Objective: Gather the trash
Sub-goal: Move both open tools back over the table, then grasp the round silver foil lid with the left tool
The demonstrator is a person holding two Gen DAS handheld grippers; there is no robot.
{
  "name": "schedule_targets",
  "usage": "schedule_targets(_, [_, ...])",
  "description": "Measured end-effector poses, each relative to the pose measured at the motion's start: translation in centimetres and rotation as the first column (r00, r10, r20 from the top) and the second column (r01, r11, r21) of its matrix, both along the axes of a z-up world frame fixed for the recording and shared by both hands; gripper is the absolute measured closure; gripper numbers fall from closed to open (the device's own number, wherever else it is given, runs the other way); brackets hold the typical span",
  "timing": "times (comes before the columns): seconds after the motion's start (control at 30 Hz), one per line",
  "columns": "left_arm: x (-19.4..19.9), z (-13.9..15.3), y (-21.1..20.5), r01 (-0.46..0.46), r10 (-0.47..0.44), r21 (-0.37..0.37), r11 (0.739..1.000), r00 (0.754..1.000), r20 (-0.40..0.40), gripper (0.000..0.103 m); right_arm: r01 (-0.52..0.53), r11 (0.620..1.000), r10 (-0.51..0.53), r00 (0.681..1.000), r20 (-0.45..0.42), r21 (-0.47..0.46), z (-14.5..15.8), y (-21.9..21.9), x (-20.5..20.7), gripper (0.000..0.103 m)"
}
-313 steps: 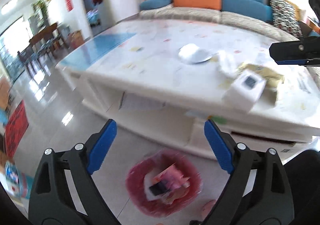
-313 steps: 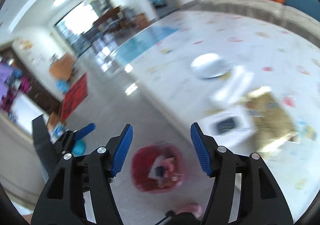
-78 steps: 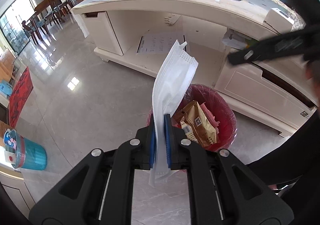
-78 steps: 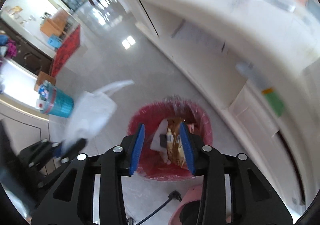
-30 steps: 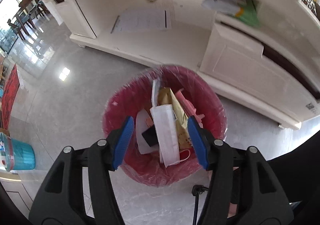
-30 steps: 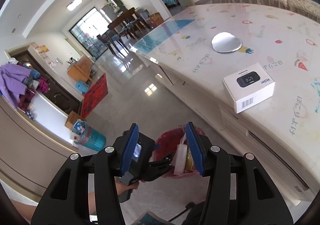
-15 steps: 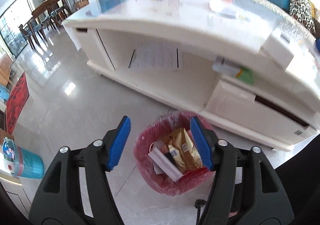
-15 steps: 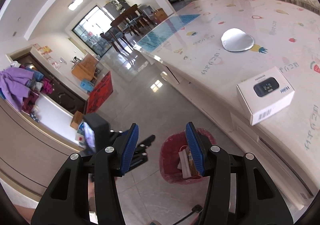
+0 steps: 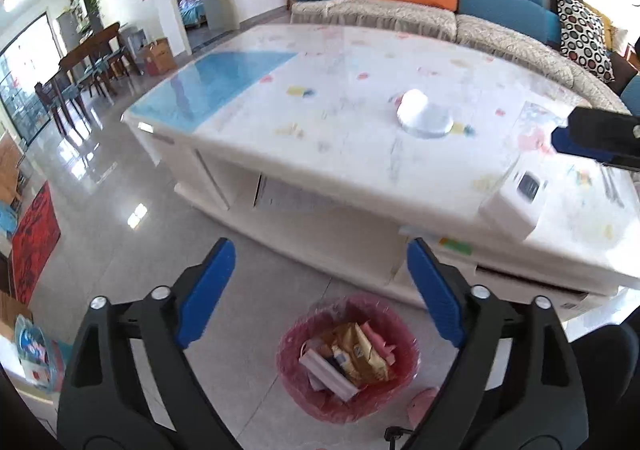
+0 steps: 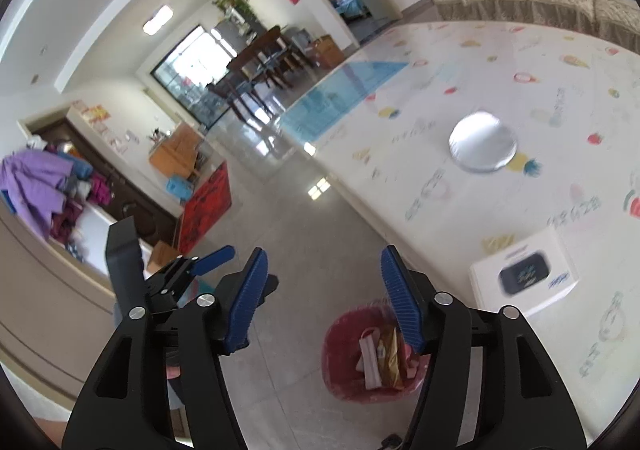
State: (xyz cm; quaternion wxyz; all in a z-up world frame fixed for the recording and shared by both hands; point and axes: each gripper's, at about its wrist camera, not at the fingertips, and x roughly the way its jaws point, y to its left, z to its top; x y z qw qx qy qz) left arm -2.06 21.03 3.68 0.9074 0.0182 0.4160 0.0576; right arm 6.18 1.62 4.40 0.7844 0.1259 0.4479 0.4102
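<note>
both hand-held grippers (image 9: 320, 290) (image 10: 322, 300) spread, empty; white box (image 10: 524, 278) label blurred, unreadable.

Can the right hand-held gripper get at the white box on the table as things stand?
Probably yes: the right hand-held gripper is open and empty, and the white box sits near the table edge with nothing on or against it.

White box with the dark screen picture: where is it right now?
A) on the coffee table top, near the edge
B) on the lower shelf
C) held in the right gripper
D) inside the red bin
A. The white box sits on the coffee table top near its edge; the red bin on the floor holds other trash, and both grippers are open and empty.
</note>
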Motion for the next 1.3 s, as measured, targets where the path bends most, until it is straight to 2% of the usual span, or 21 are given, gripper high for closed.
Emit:
schedule_targets(0.13, [2.5,2.1,-0.9,0.017,-0.018,0.007,1.0,0.999,0.026,0.009,0.026,0.999,-0.026,1.0,0.007,-0.035,0.9,-0.8,2.3,0.036])
schedule_targets(0.33, [8.0,2.8,-2.4,0.059,-0.059,-0.015,0.998,0.998,0.016,0.007,0.053,0.998,-0.054,0.996,-0.067,-0.027,0.2,-2.1,7.6,0.032])
schedule_targets(0.6, [17.0,-0.8,-4.8,0.133,-0.134,-0.022,0.991,0.989,-0.064,0.007,0.071,0.996,-0.08,0.971,-0.227,-0.048,-4.6,-3.1,15.9,0.031])
schedule_targets(0.83, [23.3,-6.0,-5.6,0.172,-0.19,-0.124,0.977,0.97,-0.153,0.007,0.107,0.993,-0.118,0.946,-0.302,-0.051,-8.3,-4.2,19.1,0.032])
schedule_targets(1.03, [26.6,-9.5,-6.5,0.193,-0.228,-0.173,0.966,0.95,-0.212,0.016,0.13,0.99,-0.139,0.935,-0.327,-0.049,-9.7,-5.4,20.4,0.032])
schedule_targets(1.13, [27.6,-10.6,-7.1,0.207,-0.252,-0.2,0.958,0.938,-0.239,0.026,0.143,0.989,-0.146,0.929,-0.341,-0.034,-10.1,-6.0,20.6,0.032])
schedule_targets(1.27, [28.3,-11.0,-8.0,0.236,-0.272,-0.17,0.957,0.933,-0.235,0.032,0.149,0.988,-0.15,0.927,-0.343,-0.03,-10.1,-6.8,20.3,0.032])
schedule_targets(1.3, [28.3,-11.0,-8.3,0.248,-0.281,-0.163,0.955,0.932,-0.228,0.039,0.151,0.988,-0.151,0.928,-0.341,-0.027,-10.0,-6.9,20.2,0.032])
